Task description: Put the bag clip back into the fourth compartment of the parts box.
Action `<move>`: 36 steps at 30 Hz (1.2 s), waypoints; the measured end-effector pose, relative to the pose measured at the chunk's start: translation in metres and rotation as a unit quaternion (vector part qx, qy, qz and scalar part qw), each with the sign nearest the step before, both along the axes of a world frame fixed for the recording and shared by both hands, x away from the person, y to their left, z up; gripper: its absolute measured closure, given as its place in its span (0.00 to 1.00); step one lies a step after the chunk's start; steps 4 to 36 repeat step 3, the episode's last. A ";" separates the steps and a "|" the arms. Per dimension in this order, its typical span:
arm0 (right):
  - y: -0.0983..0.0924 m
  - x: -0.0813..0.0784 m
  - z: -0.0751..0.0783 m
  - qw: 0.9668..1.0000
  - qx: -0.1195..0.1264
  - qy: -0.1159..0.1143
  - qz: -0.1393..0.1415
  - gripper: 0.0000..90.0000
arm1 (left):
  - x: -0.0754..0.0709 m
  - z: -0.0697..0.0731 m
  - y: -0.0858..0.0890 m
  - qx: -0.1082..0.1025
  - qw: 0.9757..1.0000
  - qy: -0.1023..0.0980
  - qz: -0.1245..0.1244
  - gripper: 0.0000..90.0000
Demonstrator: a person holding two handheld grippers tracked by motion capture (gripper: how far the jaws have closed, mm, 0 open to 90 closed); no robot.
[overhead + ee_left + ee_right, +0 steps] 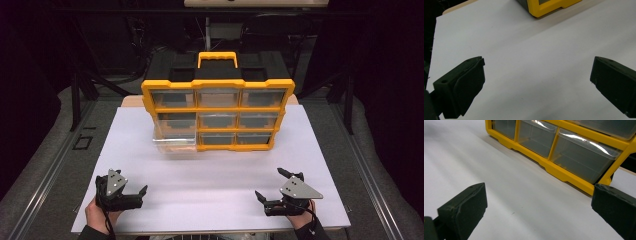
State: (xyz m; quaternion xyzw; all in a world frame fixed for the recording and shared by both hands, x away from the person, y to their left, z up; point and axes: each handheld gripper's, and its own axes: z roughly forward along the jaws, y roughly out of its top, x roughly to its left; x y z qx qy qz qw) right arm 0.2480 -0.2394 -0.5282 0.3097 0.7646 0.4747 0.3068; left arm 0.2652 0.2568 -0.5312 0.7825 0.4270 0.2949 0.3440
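Note:
A yellow and black organizer [218,107] with a yellow handle stands at the back of the white board [210,175]. It holds three rows of clear drawers. The bottom-left drawer [174,143] sticks out toward me; the others sit flush. My left gripper [123,186] rests near the board's front left, open and empty. My right gripper [271,183] is at the front right, also open and empty. The left gripper view shows wide-apart jaws [537,62] over bare board and a yellow corner of the organizer [549,6]. The right gripper [539,187] faces the lowest drawers [579,157].
The board lies on a grey table with metal rails [55,165] along both sides. Dark stands and cables fill the space behind the organizer. A broad stretch of white board separates the grippers from the organizer.

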 end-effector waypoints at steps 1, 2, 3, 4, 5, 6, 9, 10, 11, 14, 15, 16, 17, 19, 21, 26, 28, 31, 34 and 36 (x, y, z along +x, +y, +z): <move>0.000 0.000 0.000 1.000 -0.002 -0.001 0.000 0.00 | 0.000 0.000 0.000 0.000 1.000 0.000 0.001 0.00; 0.000 0.000 0.000 1.000 -0.001 -0.002 0.000 0.00 | 0.001 0.000 0.000 -0.001 1.000 -0.002 0.000 0.00; 0.000 0.000 0.000 1.000 -0.001 -0.002 0.000 0.00 | 0.001 0.000 0.000 -0.001 1.000 -0.002 0.000 0.00; 0.000 0.000 0.000 1.000 -0.001 -0.002 0.000 0.00 | 0.001 0.000 0.000 -0.001 1.000 -0.002 0.000 0.00; 0.000 0.000 0.000 1.000 -0.001 -0.002 0.000 0.00 | 0.001 0.000 0.000 -0.001 1.000 -0.002 0.000 0.00; 0.000 0.000 0.000 1.000 -0.001 -0.002 0.000 0.00 | 0.001 0.000 0.000 -0.001 1.000 -0.002 0.000 0.00; 0.000 0.000 0.000 1.000 -0.001 -0.002 0.000 0.00 | 0.001 0.000 0.000 -0.001 1.000 -0.002 0.000 0.00; 0.000 0.000 0.000 1.000 -0.001 -0.002 0.000 0.00 | 0.001 0.000 0.000 -0.001 1.000 -0.002 0.000 0.00; 0.000 0.000 0.000 1.000 -0.001 -0.002 0.000 0.00 | 0.001 0.000 0.000 -0.001 1.000 -0.002 0.000 0.00; 0.000 0.000 0.000 1.000 -0.001 -0.002 0.000 0.00 | 0.001 0.000 0.000 -0.001 1.000 -0.002 0.000 0.00; 0.000 0.000 0.000 1.000 -0.001 -0.002 0.000 0.00 | 0.001 0.000 0.000 -0.001 1.000 -0.002 0.000 0.00; 0.000 0.000 0.000 1.000 -0.001 -0.002 0.000 0.00 | 0.001 0.000 0.000 -0.001 1.000 -0.002 0.000 0.00; 0.000 0.000 0.000 1.000 -0.001 -0.002 0.000 0.00 | 0.001 0.000 0.000 -0.001 1.000 -0.002 0.000 0.00; 0.000 0.000 0.000 1.000 -0.001 -0.002 0.000 0.00 | 0.001 0.000 0.000 -0.001 1.000 -0.002 0.000 0.00; 0.000 0.000 0.000 1.000 -0.001 -0.002 0.000 0.00 | 0.001 0.000 0.000 -0.001 1.000 -0.002 0.000 0.00; 0.000 0.000 0.000 1.000 -0.001 -0.002 0.000 0.00 | 0.001 0.000 0.000 -0.001 1.000 -0.002 0.000 0.00; 0.000 0.000 0.000 1.000 -0.001 -0.002 0.000 0.00 | 0.001 0.000 0.000 -0.001 1.000 -0.002 0.000 0.00; 0.000 0.000 0.000 1.000 -0.001 -0.002 0.000 0.00 | 0.001 0.000 0.000 -0.001 1.000 -0.002 0.000 0.00; 0.000 0.000 0.000 1.000 -0.001 -0.002 0.000 0.00 | 0.001 0.000 0.000 -0.001 1.000 -0.002 0.000 0.00; 0.000 0.000 0.000 1.000 -0.001 -0.002 0.000 0.00 | 0.001 0.000 0.000 -0.001 1.000 -0.002 0.000 0.00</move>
